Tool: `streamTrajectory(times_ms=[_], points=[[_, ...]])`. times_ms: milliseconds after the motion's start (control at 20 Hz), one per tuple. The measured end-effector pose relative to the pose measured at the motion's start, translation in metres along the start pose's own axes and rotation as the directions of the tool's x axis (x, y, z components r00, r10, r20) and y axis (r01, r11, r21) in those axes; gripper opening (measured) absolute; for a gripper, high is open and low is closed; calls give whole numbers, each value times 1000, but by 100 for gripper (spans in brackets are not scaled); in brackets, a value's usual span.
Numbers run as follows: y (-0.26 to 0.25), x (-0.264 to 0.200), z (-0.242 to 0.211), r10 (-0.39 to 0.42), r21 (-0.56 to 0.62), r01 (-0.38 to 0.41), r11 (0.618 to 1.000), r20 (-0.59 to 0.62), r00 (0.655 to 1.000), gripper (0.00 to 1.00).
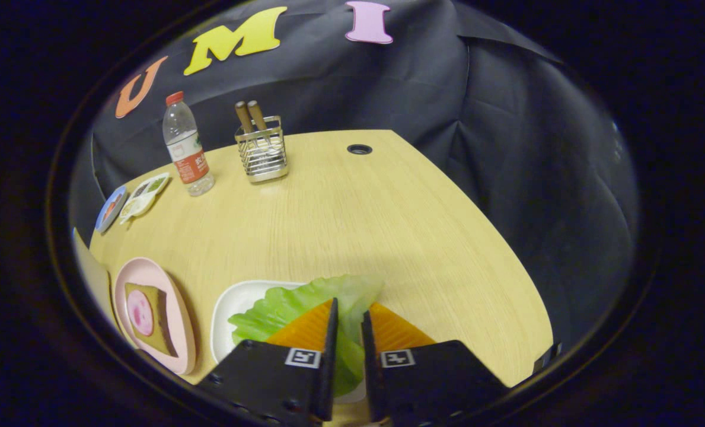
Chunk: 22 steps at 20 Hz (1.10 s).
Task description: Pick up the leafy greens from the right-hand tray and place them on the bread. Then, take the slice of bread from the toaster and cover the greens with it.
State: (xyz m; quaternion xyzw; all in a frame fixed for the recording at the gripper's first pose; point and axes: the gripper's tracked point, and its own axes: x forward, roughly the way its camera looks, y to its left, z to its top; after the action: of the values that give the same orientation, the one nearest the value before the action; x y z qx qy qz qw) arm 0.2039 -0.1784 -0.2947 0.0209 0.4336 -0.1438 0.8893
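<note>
A green lettuce leaf (pixel 296 303) is pinched between my two fingers; my gripper (pixel 348 317) is shut on it, just over the white tray (pixel 233 308). The leaf spreads left and ahead of the fingertips, covering part of the tray. To the left of the tray stands a pink plate (pixel 177 302) that carries a brown bread slice (pixel 161 329) with a round pink slice of meat (pixel 140 312) on top. I cannot tell whether the leaf still touches the tray.
At the back of the wooden table (pixel 352 219) stand a plastic water bottle (pixel 185 145) and a wire holder (pixel 262 155) with two wooden handles. Small flat cards (pixel 144 196) lie far left. A cable hole (pixel 359 149) is near the far edge. The table's right edge drops off close by.
</note>
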Motion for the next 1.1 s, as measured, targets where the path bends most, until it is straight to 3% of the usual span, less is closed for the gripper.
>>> streamTrajectory(times_ms=[50,200,600,1100], points=[[0,0,1,0,-5,0,1000,-1,1000,5],[-2,-2,2,-25,-40,25,999,7,1000,0],[2,-59,18,-11,-32,15,999,130,991,0],[51,-166,28,35,-83,-11,996,290,956,0]])
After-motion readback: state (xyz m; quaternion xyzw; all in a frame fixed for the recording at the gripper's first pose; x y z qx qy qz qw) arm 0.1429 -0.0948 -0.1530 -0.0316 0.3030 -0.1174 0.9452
